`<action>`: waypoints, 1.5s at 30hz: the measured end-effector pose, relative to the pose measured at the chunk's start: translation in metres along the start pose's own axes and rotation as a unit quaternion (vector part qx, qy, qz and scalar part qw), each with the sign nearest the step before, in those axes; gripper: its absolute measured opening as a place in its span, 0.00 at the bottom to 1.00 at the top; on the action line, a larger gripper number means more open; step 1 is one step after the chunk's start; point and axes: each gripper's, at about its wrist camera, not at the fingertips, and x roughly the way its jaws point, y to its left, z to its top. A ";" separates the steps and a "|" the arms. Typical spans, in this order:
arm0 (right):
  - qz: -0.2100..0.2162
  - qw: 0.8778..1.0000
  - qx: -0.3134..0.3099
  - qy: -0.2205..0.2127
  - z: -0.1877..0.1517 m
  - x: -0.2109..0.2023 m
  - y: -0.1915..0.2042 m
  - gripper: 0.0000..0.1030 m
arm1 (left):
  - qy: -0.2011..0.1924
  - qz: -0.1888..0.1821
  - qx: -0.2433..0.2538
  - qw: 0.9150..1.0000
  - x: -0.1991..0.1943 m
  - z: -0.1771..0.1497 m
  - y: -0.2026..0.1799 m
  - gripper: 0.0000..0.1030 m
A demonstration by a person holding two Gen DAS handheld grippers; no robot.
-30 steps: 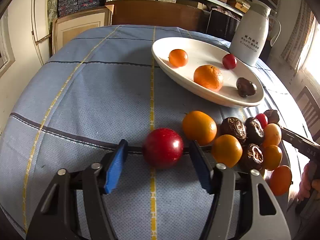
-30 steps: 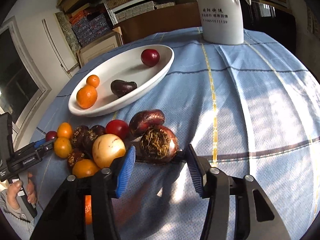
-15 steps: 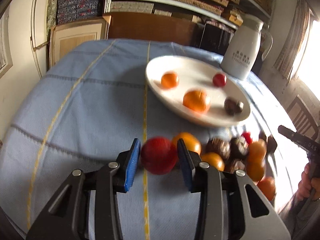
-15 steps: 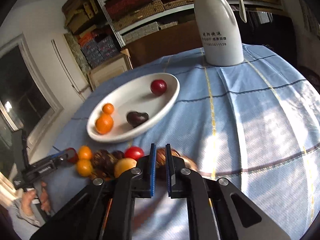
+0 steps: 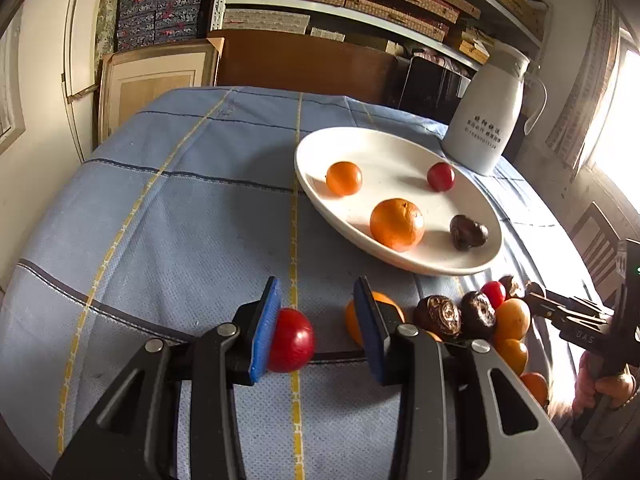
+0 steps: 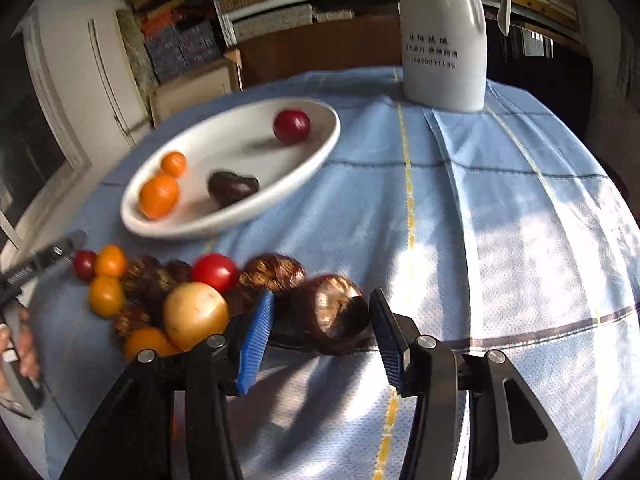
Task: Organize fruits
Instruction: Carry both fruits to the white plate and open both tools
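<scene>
L gripper: jaws apart; red fruit sits on bench touching left pad only, gap to right pad, so no grip. R gripper: jaws opening; brown fruit between them, unpinched, resting on bench at right end of loose heap. White plate on far side holds 4 fruits, prob. the collection spot. Each gripper straddles an outlying fruit, likely to avoid disturbing the heap.
</scene>
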 end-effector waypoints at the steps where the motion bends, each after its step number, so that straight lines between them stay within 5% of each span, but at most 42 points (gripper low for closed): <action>1: 0.001 1.000 -0.002 -0.005 0.000 -0.001 0.000 0.44 | 0.002 0.003 0.003 1.000 0.001 -0.001 -0.001 0.37; 8: 0.017 1.000 0.002 -0.025 -0.002 -0.012 0.001 0.42 | -0.003 0.027 0.017 0.999 -0.003 -0.007 0.000 0.37; 11: 0.019 1.000 0.011 -0.021 -0.001 -0.011 -0.003 0.42 | -0.003 0.054 0.044 0.998 -0.001 -0.014 -0.004 0.71; 13: 0.019 1.000 0.011 -0.021 -0.001 -0.010 -0.003 0.42 | 0.009 0.068 0.050 0.996 0.005 -0.017 -0.005 0.74; 16: 0.021 0.999 0.012 -0.024 0.000 -0.011 -0.003 0.42 | 0.016 0.063 0.040 0.997 0.005 -0.018 0.000 0.68; 18: 0.022 0.999 0.013 -0.022 -0.001 -0.010 -0.003 0.42 | 0.032 0.053 0.025 0.998 0.007 -0.020 0.009 0.52; 23: 0.024 0.999 0.013 -0.023 -0.001 -0.010 -0.003 0.42 | 0.045 0.032 -0.012 0.998 0.008 -0.023 0.025 0.48; 26: 0.025 0.999 0.013 -0.022 -0.001 -0.010 -0.002 0.42 | 0.056 0.029 -0.002 0.998 0.014 -0.023 0.023 0.37; 35: 0.034 0.997 0.032 -0.053 0.003 -0.023 -0.009 0.42 | 0.034 0.022 0.004 0.999 0.001 -0.021 0.015 0.36; 41: 0.073 0.993 0.038 -0.084 0.062 -0.034 0.007 0.42 | -0.009 0.011 0.023 1.000 -0.004 0.040 -0.012 0.36; 45: 0.081 0.994 0.030 -0.072 0.098 -0.003 0.027 0.41 | -0.009 0.001 0.037 0.999 0.028 0.076 -0.036 0.36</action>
